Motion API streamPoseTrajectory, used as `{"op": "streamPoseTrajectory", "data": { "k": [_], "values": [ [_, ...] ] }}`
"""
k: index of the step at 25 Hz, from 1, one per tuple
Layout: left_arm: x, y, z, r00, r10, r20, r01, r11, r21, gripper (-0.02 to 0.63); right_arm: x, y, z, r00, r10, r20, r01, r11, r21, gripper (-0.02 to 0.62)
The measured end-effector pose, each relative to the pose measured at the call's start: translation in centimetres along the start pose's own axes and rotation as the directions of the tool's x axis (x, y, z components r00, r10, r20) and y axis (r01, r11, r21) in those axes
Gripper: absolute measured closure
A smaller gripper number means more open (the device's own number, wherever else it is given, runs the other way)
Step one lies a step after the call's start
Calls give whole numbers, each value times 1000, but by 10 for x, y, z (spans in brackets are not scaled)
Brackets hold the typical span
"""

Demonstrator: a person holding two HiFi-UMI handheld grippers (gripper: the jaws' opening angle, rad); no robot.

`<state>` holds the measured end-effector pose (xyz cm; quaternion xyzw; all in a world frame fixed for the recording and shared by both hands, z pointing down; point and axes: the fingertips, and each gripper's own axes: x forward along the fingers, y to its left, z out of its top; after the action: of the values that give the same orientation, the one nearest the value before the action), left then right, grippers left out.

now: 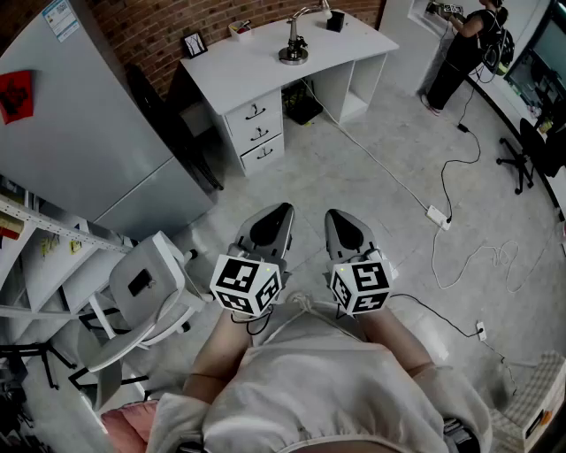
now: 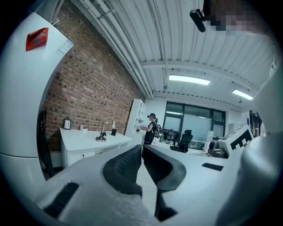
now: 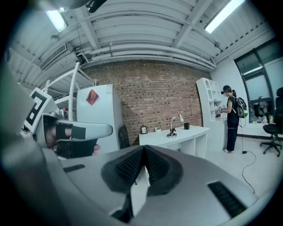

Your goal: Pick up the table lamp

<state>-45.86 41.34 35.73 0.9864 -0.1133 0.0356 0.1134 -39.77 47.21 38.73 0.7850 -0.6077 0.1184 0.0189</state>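
The table lamp [image 1: 294,44], silver with a round base and a bent arm, stands on a white desk [image 1: 248,66] against the brick wall, far across the floor. Both gripper views show the lamp small and distant, in the left gripper view [image 2: 102,134] and in the right gripper view [image 3: 172,128]. My left gripper [image 1: 283,211] and right gripper [image 1: 336,216] are held side by side close to the person's body, pointing toward the desk. Both are shut with nothing between the jaws, as the left gripper view [image 2: 142,148] and the right gripper view [image 3: 144,149] show.
A grey fridge [image 1: 80,133] stands at the left, with a white chair [image 1: 146,292] and a shelf rack beside me. Cables and a power strip [image 1: 438,215] lie on the floor at the right. A person [image 1: 469,44] stands at the far right. A black cup [image 1: 335,19] sits on the desk.
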Motion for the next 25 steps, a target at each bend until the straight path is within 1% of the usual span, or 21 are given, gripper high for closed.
{"op": "streamPoseTrajectory", "data": {
  "k": [6,9,13,16,20,25],
  "values": [
    [2,5,0,1000,-4,-2,4,1000,4,577,6,4,-1,1000,8,-6,-8,1000,-3,569],
    [4,6,2,1000,-12,-5,12,1000,22,577,10,4,1,1000,8,-6,-8,1000,-6,569],
    [6,5,0,1000,-29,-10,29,999,46,577,12,1,4,1000,-12,10,12,1000,16,568],
    [8,8,-2,999,-37,-16,37,999,32,577,17,3,4,1000,-22,9,22,1000,14,568],
    [13,16,-10,999,-31,-31,31,1000,-2,577,22,3,-10,999,-16,-40,17,1000,15,568],
    [32,20,-20,998,-20,-59,19,1000,-22,577,36,-22,-19,996,-16,-83,21,998,56,568]
  ]
}}
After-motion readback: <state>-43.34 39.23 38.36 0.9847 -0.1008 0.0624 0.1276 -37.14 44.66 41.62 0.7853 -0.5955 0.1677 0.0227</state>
